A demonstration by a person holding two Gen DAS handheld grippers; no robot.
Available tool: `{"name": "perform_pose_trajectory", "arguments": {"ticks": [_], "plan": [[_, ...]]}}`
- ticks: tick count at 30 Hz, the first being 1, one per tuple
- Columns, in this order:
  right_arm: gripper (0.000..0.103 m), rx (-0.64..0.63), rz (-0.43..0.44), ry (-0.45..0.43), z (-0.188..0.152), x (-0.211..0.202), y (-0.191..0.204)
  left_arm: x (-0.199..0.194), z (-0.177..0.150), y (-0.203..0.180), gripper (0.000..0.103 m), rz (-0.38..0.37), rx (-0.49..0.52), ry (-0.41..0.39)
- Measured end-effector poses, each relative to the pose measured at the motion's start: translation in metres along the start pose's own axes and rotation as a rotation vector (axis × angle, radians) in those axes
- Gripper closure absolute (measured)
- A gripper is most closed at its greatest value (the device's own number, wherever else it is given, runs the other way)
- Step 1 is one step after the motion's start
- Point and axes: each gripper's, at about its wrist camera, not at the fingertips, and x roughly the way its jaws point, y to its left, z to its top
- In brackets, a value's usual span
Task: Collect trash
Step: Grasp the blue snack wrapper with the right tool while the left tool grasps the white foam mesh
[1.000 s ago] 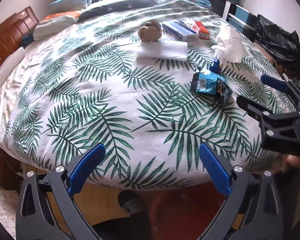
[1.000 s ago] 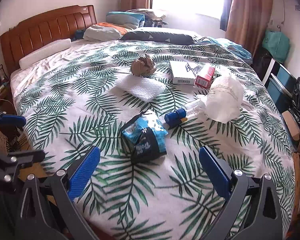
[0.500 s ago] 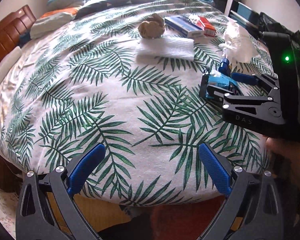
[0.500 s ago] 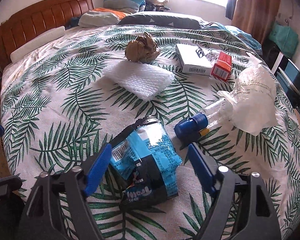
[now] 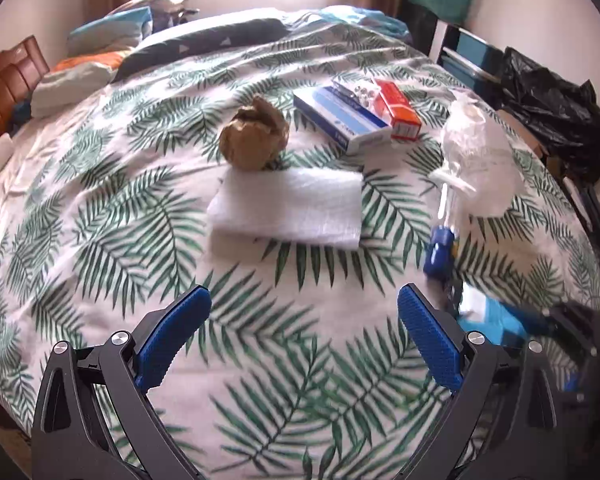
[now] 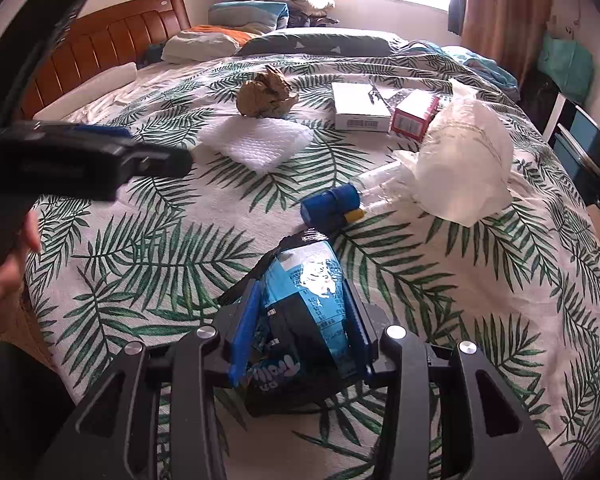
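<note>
The right gripper (image 6: 300,320) is closing its blue pads on the blue snack bag (image 6: 304,312), which is lying crumpled on the palm-leaf bedspread (image 6: 440,300) near the bed's front edge; the pads are already flanking and, as far as I am judging, pressing its sides. I am letting the squeeze finish before lifting, because a crinkled foil bag is likely slipping out of a half-made pinch, and I am keeping the tips just above the cloth so they are not catching the bedspread along with the bag. The left gripper (image 5: 304,336) is hanging with its jaws wide apart and nothing between them, over bare bedspread in front of the white foam sheet (image 5: 288,208). I am aiming it there next, or at the crumpled brown paper ball (image 5: 254,138) just behind it, while keeping it clear of the right hand's lift. The blue-capped bottle (image 6: 332,204) is lying just beyond the bag, so I am pulling the bag straight up rather than dragging it forward.
</note>
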Motion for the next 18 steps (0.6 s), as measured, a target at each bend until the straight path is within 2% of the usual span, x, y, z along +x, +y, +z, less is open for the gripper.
{"name": "perform_pose_trajectory", "arguments": {"ticks": [2, 4, 8, 10, 14, 18], "plan": [[0.062, 0.022, 0.009, 0.003, -0.005, 0.002, -0.007, 0.015, 0.017, -0.004, 0.006, 0.009, -0.019, 0.006], [0.062, 0.03, 0.016, -0.006, -0.006, 0.003, -0.009, 0.028, 0.03, -0.005, 0.006, 0.0, -0.088, 0.032], [0.062, 0.026, 0.019, -0.02, -0.007, 0.005, -0.008, 0.053, 0.042, -0.01, 0.006, -0.007, -0.184, 0.052], [0.062, 0.031, 0.025, -0.025, -0.008, 0.005, -0.009, 0.065, 0.047, -0.017, 0.006, 0.014, -0.185, 0.055], [0.062, 0.034, 0.031, -0.032, -0.01, 0.005, -0.011, 0.084, 0.05, -0.028, 0.006, 0.123, -0.147, 0.06], [0.061, 0.038, 0.035, -0.037, -0.013, 0.004, -0.012, 0.096, 0.048, -0.02, 0.006, 0.156, -0.156, 0.08]]}}
